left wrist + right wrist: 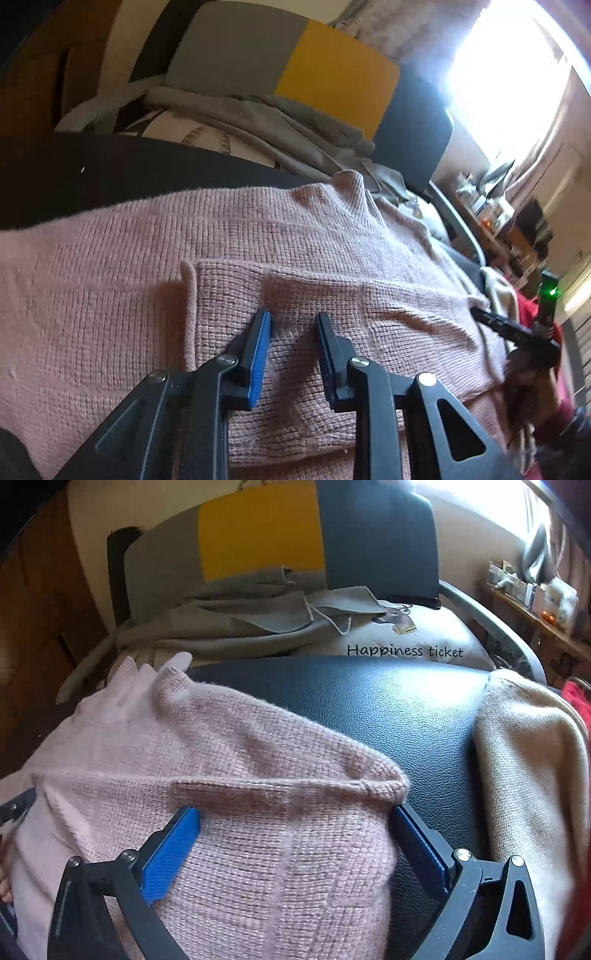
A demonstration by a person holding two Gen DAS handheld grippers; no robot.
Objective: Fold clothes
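Observation:
A pink knitted sweater (258, 236) lies spread on a black leather surface (388, 709), with a folded layer on top. My left gripper (291, 321) is open, its blue-padded fingers resting on the folded layer with nothing between them. My right gripper (295, 812) is wide open, its fingers astride the sweater's right folded corner (384, 782); one blue pad (173, 845) lies on the knit, the other at the edge on the leather. The right gripper also shows at the right edge of the left wrist view (517, 332).
A beige knit garment (528, 760) and something red (572, 698) lie to the right. Behind are grey clothes (240, 624), a "Happiness ticket" cushion (406, 642), a grey, yellow and dark headboard (258, 528), and a cluttered shelf (535, 598) by a bright window.

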